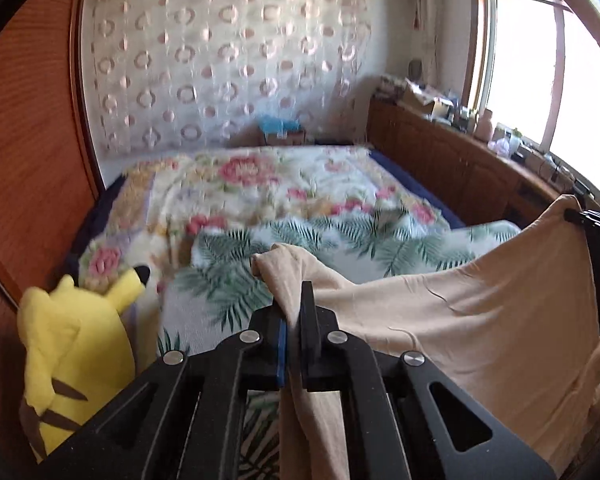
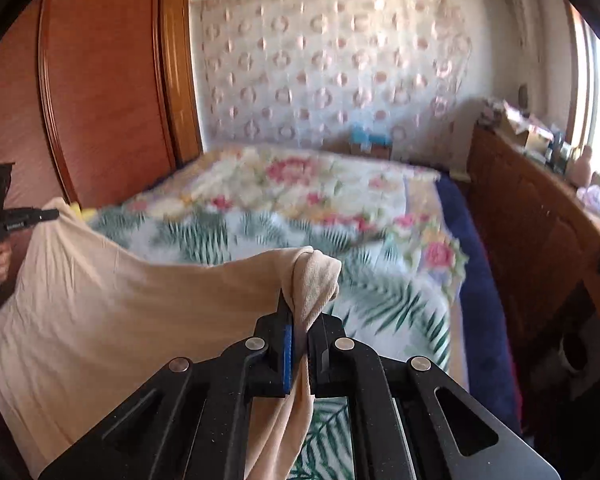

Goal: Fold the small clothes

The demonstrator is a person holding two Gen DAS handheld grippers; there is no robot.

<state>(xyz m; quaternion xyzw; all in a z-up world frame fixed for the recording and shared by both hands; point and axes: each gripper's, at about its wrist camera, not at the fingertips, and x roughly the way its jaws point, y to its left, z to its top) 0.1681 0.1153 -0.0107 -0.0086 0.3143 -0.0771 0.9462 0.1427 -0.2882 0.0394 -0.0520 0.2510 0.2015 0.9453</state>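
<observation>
Your bed (image 1: 260, 184) wears floral and palm-leaf covers; a yellow plush toy (image 1: 72, 344) sits left, a wooden cabinet (image 1: 452, 160) right. Your left gripper (image 1: 294, 312) and right gripper (image 2: 300, 320) each clamp the beige garment (image 1: 480, 320), stretched above the bed.

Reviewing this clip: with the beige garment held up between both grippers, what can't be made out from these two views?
- Beige garment: its type and lower hem, cut off by the bottom edge in both views.
- Bed: quilt pattern smeared by motion blur.
- Bed under the cloth: hidden in both views.
- Clutter on the cabinet: too small, washed out by window glare.
- Left gripper and right gripper: pads buried in cloth.
</observation>
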